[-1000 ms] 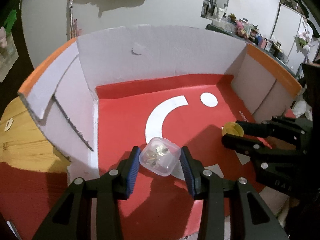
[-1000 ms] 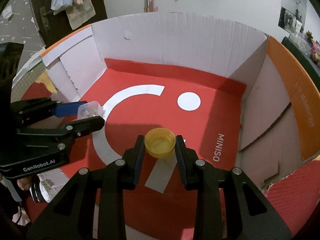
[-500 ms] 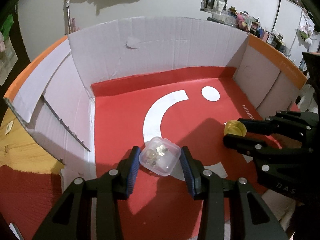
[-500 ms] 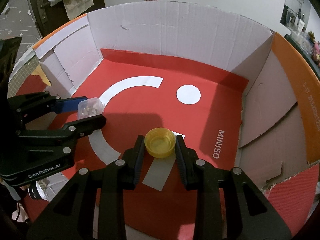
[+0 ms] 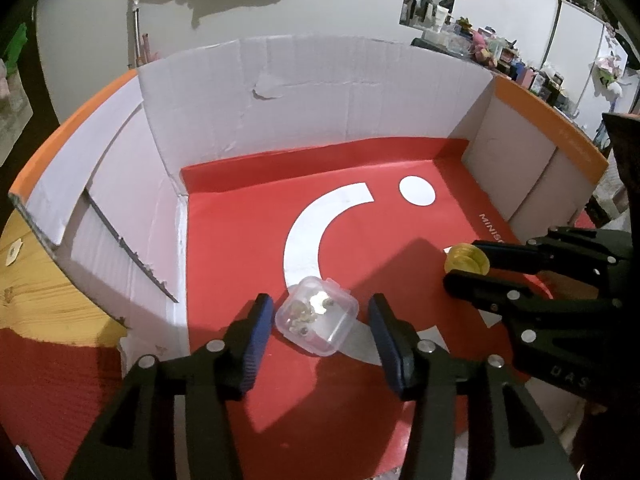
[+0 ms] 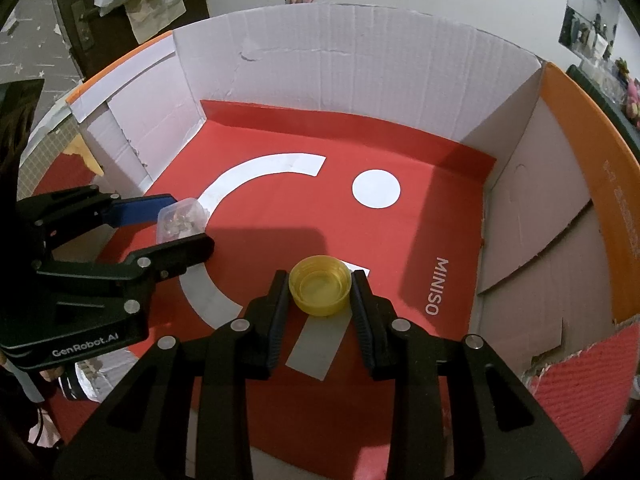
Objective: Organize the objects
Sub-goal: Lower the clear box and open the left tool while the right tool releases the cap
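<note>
A small clear plastic case (image 5: 316, 320) with little metal bits inside lies on the red floor of an open cardboard box (image 5: 320, 92). My left gripper (image 5: 320, 306) straddles the case and its jaws are opening, with a gap showing on both sides of it. The right wrist view has the same case (image 6: 180, 220) between the left gripper's (image 6: 186, 222) blue-padded and black fingers. My right gripper (image 6: 320, 280) is shut on a yellow bottle cap (image 6: 320, 290), open side up, just above the floor. In the left wrist view the cap (image 5: 466, 260) and the right gripper (image 5: 464, 264) sit at the right.
The cardboard box (image 6: 360, 60) has tall white walls with orange rims and a red floor with white shapes. Outside it lie a wooden surface (image 5: 40, 280) and a red mat (image 5: 48, 380) on the left, and more red mat (image 6: 580, 368) on the right.
The left jaws have spread apart and let go of the clear case, which now sits loose between them. The right gripper still clamps the yellow cap in about the same place.
</note>
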{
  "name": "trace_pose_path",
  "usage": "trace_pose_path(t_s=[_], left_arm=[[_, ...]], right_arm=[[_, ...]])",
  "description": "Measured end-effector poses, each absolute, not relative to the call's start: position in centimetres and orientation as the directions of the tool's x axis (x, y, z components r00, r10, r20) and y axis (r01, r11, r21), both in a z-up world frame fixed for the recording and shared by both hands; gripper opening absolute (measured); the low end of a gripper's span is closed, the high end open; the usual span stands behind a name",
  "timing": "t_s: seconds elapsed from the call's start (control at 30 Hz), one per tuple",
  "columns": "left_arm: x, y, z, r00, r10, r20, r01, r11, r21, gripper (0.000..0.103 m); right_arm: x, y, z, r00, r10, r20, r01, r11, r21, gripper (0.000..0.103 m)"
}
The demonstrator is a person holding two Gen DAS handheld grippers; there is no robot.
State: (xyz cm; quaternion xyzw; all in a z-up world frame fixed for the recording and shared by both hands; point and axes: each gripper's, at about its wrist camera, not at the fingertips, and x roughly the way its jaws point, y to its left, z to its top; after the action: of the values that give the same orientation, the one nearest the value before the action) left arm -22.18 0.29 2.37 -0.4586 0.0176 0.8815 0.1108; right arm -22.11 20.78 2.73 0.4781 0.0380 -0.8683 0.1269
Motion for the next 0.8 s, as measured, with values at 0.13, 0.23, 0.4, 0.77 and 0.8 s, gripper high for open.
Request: trace_pose_path(t_s=[0.13, 0.23, 0.4, 0.77, 0.8], left_arm=[[-22.1, 0.4, 2.7, -0.560, 0.183, -0.808, -0.215, -0.974, -0.071, 0.056], [-21.9, 0.8, 3.2, -0.573, 0.181, -0.799, -0.221, -0.973, -0.062, 0.060], [-21.2, 1.2, 4.1, -0.601, 0.161, -0.783, -0.217, -0.976, -0.034, 0.065], [-19.5, 0.7, 5.4, -0.618, 0.166, -0.769, -0.206, -0.977, -0.046, 0.065], [-19.2, 0.6, 5.6, -0.621, 0.167, -0.766, -0.206, -0.977, -0.046, 0.065]], right_arm=[[-22.1, 20.9, 2.7, -0.509, -0.197, -0.838, 0.257, -0.964, 0.071, 0.030], [-22.1, 21.0, 2.8, -0.509, -0.204, -0.836, 0.256, -0.963, 0.080, 0.030], [-21.5, 21.0, 3.0, -0.517, -0.207, -0.830, 0.253, -0.964, 0.083, 0.048], [-19.7, 20.4, 4.6, -0.558, -0.207, -0.804, 0.249, -0.966, 0.076, 0.051], [-19.4, 20.4, 4.8, -0.562, -0.205, -0.801, 0.247, -0.966, 0.074, 0.051]])
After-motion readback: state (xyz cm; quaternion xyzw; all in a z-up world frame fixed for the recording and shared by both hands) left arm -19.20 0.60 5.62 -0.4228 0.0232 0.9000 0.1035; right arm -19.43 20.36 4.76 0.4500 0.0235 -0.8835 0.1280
